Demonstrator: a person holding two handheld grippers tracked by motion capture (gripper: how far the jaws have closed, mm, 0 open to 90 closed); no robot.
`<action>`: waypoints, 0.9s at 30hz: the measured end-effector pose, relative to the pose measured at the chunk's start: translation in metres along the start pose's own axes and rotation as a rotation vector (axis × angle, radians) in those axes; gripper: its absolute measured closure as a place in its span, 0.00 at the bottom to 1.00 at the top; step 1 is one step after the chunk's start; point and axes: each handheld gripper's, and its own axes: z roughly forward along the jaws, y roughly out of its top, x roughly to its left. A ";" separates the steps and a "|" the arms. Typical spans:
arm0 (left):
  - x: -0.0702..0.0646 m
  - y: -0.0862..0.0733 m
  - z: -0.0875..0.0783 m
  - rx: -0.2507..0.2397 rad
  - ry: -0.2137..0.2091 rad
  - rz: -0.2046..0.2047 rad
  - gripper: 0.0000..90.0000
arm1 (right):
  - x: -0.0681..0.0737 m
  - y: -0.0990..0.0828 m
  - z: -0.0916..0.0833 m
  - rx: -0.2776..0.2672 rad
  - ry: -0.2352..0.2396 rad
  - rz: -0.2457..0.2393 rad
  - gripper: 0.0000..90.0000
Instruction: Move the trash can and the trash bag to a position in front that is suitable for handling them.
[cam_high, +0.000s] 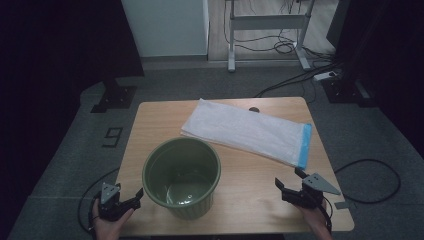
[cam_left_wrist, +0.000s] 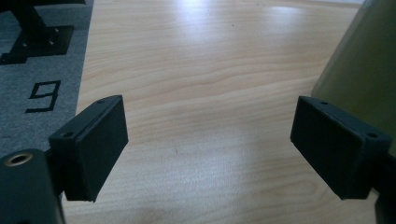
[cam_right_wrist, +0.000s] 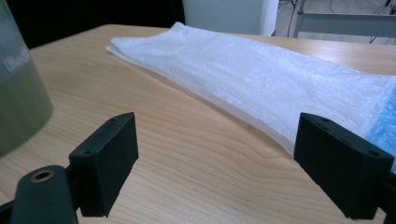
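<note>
Wooden surface. Green bin upright near front edge, left of centre, nothing inside. White bag with blue end lies flat behind it, apart from bin, running diagonally toward right edge. Left gripper at front-left corner, jaws spread wide, holding nothing, just beside bin wall. Right gripper at front-right, jaws wide, holding nothing, near bag's blue end.

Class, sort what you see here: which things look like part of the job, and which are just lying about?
Likely part of the job:
green bin
white bag
left gripper, open
right gripper, open

Just lying about:
floor cables
desk frame
floor marker 9
</note>
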 end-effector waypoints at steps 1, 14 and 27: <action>0.002 -0.002 -0.004 -0.004 -0.007 0.007 0.11 | 0.000 0.000 0.001 0.003 0.002 0.003 0.15; -0.017 -0.005 -0.034 -0.032 -0.253 0.201 0.09 | -0.006 -0.004 -0.002 0.020 -0.004 0.013 0.16; -0.073 0.021 -0.029 -0.055 -0.459 0.395 0.07 | 0.000 -0.006 0.003 0.037 0.003 -0.014 0.16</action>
